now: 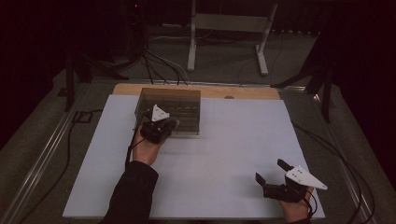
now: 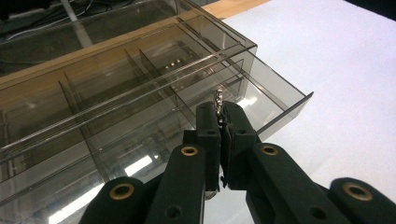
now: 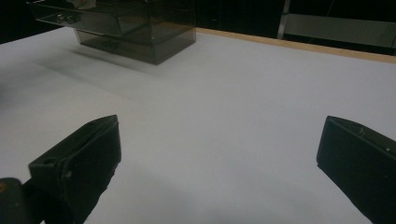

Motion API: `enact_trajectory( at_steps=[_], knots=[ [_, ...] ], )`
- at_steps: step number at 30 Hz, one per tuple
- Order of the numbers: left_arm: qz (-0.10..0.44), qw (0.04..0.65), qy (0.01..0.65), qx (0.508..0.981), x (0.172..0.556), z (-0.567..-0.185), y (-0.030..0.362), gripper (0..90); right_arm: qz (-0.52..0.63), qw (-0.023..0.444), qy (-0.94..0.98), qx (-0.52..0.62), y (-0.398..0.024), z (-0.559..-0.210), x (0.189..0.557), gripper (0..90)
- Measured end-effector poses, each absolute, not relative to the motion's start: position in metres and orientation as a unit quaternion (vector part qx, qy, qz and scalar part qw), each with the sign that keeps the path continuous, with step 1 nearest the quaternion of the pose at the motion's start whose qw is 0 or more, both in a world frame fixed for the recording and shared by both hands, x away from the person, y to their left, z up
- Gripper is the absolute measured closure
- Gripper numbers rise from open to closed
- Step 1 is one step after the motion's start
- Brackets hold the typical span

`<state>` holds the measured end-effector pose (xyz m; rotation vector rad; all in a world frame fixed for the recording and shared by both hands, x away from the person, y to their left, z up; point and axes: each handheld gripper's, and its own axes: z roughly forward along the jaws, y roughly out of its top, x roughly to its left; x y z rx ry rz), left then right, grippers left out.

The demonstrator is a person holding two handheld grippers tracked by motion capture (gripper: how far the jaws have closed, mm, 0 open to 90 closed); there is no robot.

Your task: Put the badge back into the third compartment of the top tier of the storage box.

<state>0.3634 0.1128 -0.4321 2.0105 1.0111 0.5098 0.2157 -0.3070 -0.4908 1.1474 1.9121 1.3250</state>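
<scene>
My left gripper [image 2: 222,116] is clamped on a small screw [image 2: 218,99], long axis upright, directly over the open drawer [image 2: 275,95] of the smoky plastic box [image 1: 170,109]. My right gripper [image 1: 273,172] rests open, well apart from the box.

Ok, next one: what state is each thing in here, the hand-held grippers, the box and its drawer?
Left hand-held gripper: shut on a small metal screw, poised over the drawer.
Right hand-held gripper: open, holding nothing, low over the white table.
Smoky clear box: upright at the table's far side.
Drawer: pulled out, divided into compartments.
</scene>
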Motion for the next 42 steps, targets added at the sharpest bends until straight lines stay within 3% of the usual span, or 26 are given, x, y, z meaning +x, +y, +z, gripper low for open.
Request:
enact_trajectory(
  at_steps=[29, 33, 42],
  knots=[
    [0.174, 0.403, 0.411, 0.799, 0.377, -0.447, 0.097, 85.3, 0.491, 0.271, 0.712, 0.423, -0.307, -0.491, 0.217, 0.0],
    [0.179, 0.408, 0.416, 0.793, 0.375, -0.444, 0.101, 70.8, 0.492, 0.271, 0.710, 0.424, -0.307, -0.490, 0.217, 0.0],
    [0.208, 0.425, 0.447, 0.760, 0.357, -0.433, 0.124, 22.6, 0.492, 0.272, 0.710, 0.425, -0.307, -0.490, 0.216, 0.0]
  ],
)
